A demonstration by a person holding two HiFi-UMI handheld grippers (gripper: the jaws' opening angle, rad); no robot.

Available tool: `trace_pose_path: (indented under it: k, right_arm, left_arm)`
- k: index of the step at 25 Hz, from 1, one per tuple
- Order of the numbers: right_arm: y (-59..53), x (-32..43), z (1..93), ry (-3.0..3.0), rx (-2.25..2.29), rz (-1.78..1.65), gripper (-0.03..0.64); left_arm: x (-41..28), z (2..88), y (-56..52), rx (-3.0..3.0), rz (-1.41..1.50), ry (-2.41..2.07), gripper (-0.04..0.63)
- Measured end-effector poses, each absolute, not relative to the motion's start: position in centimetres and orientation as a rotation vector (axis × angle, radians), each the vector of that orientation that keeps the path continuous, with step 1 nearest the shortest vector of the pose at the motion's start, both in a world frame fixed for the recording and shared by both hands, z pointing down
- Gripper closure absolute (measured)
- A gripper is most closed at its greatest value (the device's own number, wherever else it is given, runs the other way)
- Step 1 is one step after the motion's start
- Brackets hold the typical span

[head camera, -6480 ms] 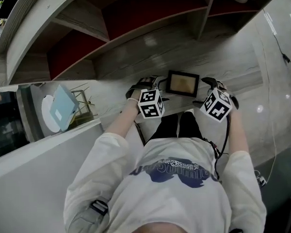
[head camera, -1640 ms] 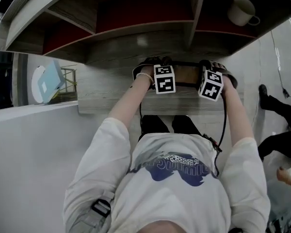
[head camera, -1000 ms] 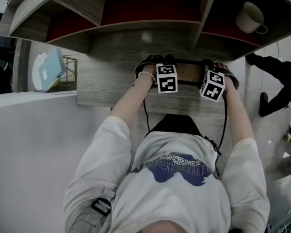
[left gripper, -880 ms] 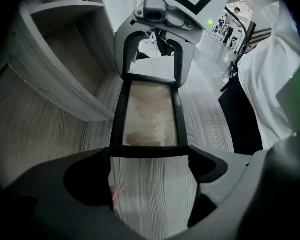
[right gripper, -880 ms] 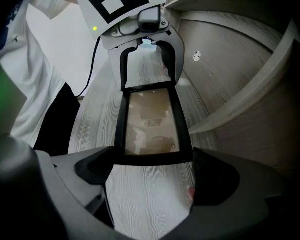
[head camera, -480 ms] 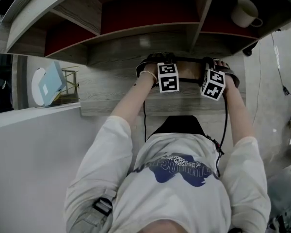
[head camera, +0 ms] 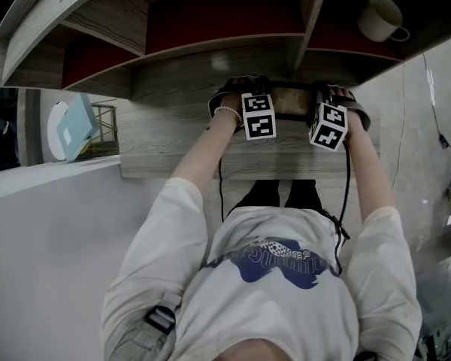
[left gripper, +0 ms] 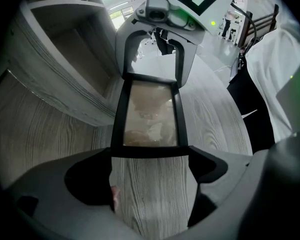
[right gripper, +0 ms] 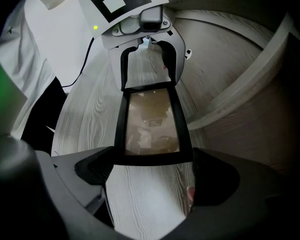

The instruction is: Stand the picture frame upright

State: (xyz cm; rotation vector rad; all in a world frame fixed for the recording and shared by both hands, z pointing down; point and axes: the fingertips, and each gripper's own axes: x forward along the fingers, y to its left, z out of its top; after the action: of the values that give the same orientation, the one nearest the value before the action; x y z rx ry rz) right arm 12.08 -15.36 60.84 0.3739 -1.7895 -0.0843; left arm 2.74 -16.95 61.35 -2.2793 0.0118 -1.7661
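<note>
A black picture frame (head camera: 289,104) with a brownish picture is held between my two grippers, just in front of the shelf unit. In the left gripper view, the left gripper (left gripper: 150,156) is shut across the near end of the frame (left gripper: 149,116), and the right gripper (left gripper: 152,76) clamps the far end. The right gripper view mirrors this: the right gripper (right gripper: 152,161) grips the near end of the frame (right gripper: 150,121) and the left gripper (right gripper: 147,89) the far end. The frame hangs a little above the wood-grain table (head camera: 173,141). How steeply it tilts I cannot tell.
A wooden shelf unit (head camera: 210,21) with red-backed compartments rises directly behind the frame. A white mug (head camera: 381,15) sits in its right compartment. A round white stand with a pale blue sheet (head camera: 71,122) is off the table's left. The table's front edge runs close to the person's legs.
6.5 s ago the frame lay flat on the table between the grippers. Now both grippers hold it by its ends close to the shelf. Over the last second it has hardly moved.
</note>
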Motion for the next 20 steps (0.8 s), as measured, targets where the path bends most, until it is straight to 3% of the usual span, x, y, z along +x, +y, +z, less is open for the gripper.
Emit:
trace_pose_path:
  k: [20]
  right_arm:
    - [-18.8,14.9,61.3,-1.773,0.474,-0.424,0.158]
  left_arm:
    - [5.4,61.2,-19.3,-2.148,-1.664,0.372,0.129]
